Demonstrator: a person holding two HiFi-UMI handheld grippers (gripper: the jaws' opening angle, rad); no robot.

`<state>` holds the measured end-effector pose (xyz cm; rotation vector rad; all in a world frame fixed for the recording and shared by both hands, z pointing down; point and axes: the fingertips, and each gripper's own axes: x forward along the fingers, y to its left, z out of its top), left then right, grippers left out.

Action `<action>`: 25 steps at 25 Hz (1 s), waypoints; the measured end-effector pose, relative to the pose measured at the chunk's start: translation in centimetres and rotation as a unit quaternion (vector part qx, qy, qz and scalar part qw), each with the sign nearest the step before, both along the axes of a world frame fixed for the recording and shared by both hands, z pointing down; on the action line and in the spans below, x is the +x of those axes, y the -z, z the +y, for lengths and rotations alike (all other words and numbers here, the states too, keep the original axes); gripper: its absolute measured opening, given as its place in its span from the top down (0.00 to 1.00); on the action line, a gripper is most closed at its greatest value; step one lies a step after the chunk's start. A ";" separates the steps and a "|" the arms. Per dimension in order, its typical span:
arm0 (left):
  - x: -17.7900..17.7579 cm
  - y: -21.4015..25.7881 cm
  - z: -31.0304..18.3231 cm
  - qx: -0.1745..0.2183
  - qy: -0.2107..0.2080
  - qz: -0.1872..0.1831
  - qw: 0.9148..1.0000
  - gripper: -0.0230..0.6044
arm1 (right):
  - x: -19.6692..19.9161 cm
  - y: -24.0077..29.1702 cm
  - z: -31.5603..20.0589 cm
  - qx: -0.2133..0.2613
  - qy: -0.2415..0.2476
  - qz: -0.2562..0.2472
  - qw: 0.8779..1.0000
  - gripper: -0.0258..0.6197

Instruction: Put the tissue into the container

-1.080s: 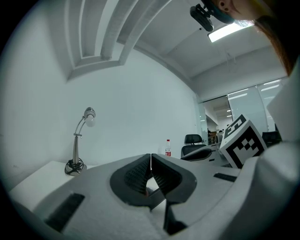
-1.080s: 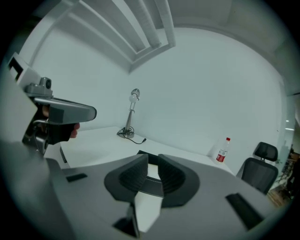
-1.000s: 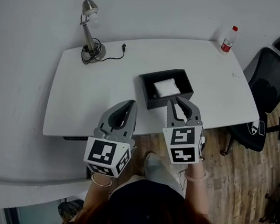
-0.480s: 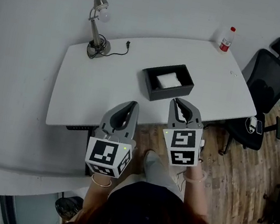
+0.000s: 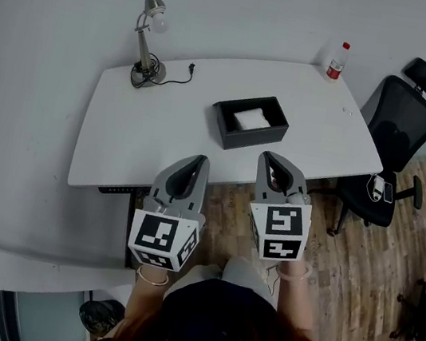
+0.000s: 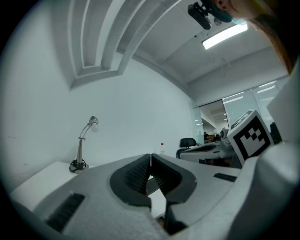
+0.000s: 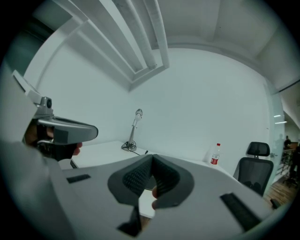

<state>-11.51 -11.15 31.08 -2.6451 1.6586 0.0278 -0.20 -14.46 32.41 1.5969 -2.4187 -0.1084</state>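
A black rectangular container (image 5: 227,132) sits in the middle of the white table (image 5: 138,137), and a white folded tissue (image 5: 251,119) lies inside it. Both grippers hover off the table's near edge, over the wooden floor and well short of the container. My left gripper (image 5: 196,160) is shut with its pads (image 6: 140,173) touching and nothing between them. My right gripper (image 5: 270,160) is also shut and empty, its ribbed pads (image 7: 140,176) pressed together. The container is hidden behind the jaws in both gripper views.
A desk lamp (image 5: 147,41) with a coiled cable stands at the table's far left. A red-capped bottle (image 5: 338,61) stands at the far right corner. A black office chair (image 5: 402,128) is at the table's right end. Another chair base shows at the lower right.
Both grippers have drawn back from the container toward the person, off the table's edge. The right gripper's jaws, open over the container's near wall before, have shut empty.
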 end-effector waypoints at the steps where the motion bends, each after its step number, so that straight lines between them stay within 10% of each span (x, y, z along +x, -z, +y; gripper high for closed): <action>1: 0.2 0.0 0.0 0.001 -0.001 -0.001 1.000 0.92 | 0.2 0.1 0.1 0.001 0.000 -0.001 1.000 0.93; 25: 5.7 1.3 5.5 0.007 0.039 -0.025 0.999 0.92 | 5.3 3.8 8.2 0.059 0.062 -0.055 0.995 0.93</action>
